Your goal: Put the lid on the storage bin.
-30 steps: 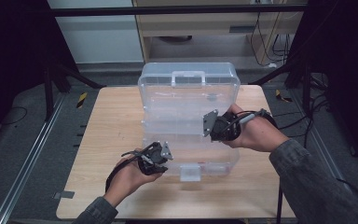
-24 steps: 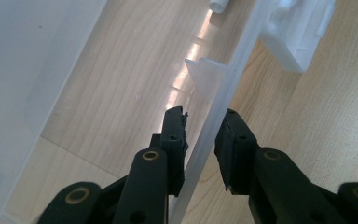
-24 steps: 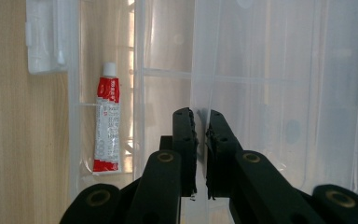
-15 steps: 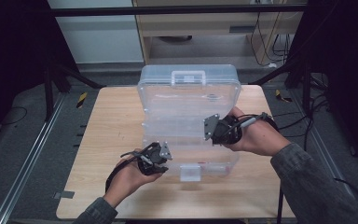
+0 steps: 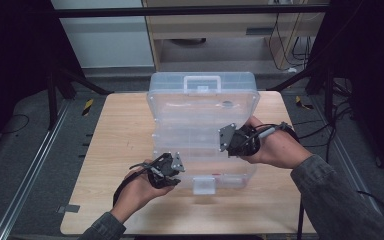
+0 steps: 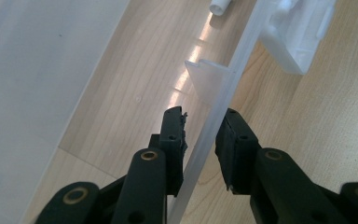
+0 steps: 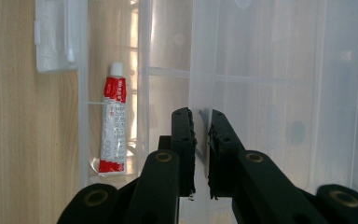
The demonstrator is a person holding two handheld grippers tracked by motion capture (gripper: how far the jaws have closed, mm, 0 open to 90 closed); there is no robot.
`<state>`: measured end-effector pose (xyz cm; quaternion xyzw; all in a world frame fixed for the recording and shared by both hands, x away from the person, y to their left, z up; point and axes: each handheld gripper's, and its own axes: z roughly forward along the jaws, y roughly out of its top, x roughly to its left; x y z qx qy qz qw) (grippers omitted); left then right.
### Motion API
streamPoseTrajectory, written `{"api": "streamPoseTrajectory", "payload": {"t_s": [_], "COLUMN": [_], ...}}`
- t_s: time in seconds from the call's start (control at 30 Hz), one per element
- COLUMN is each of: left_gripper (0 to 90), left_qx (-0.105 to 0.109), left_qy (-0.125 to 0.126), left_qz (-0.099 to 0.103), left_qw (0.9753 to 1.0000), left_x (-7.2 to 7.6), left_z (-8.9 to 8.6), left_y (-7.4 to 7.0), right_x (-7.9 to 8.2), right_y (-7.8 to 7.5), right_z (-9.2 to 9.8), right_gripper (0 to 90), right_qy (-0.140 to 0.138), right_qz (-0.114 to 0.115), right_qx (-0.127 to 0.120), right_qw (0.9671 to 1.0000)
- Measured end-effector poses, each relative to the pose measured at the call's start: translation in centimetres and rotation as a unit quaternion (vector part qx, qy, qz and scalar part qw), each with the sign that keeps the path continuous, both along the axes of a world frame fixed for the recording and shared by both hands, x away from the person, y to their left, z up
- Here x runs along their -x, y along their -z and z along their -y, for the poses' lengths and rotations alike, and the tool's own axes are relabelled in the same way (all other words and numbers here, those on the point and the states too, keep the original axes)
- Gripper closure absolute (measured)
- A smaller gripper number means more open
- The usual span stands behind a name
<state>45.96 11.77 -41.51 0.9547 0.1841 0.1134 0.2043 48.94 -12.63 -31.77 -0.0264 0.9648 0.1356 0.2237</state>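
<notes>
Clear plastic organiser box (image 5: pixel 202 131) lying open across the middle of the wooden surface (image 5: pixel 120 130), carry handle (image 5: pixel 201 82) at the far edge, latch (image 5: pixel 203 185) at the near edge. Left tool (image 5: pixel 172 167) straddling the near wall of the box, narrowly parted, pads beside the plastic without clearly clamping it. Right tool (image 5: pixel 227 137) pinched nearly closed on a thin clear panel (image 7: pixel 200 70) inside the box. Likely risks: slick thin plastic slipping from the pads; uneven pulling twisting the box or sliding it over the surface. Red-and-white tube (image 7: pixel 112 126) lying in a near compartment; its print too small to read
</notes>
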Motion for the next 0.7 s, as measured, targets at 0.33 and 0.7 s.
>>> {"api": "streamPoseTrajectory", "payload": {"t_s": [0.33, 0.7], "left_gripper": [72.0, 48.2], "left_qx": [0.002, 0.1], "left_qy": [0.018, 0.002], "left_qz": [0.005, 0.026], "left_qw": [0.9998, 0.9946], "left_x": [-0.3, 1.9], "left_z": [-0.2, -2.4], "left_y": [-0.1, -3.5], "right_x": [0.4, 0.4], "right_y": [0.4, 0.4], "right_z": [0.1, 0.2], "right_gripper": [82.9, 82.7], "right_qy": [-0.005, -0.006], "right_qz": [-0.007, -0.01], "right_qx": [0.003, -0.001], "right_qw": [1.0, 0.9999]}}
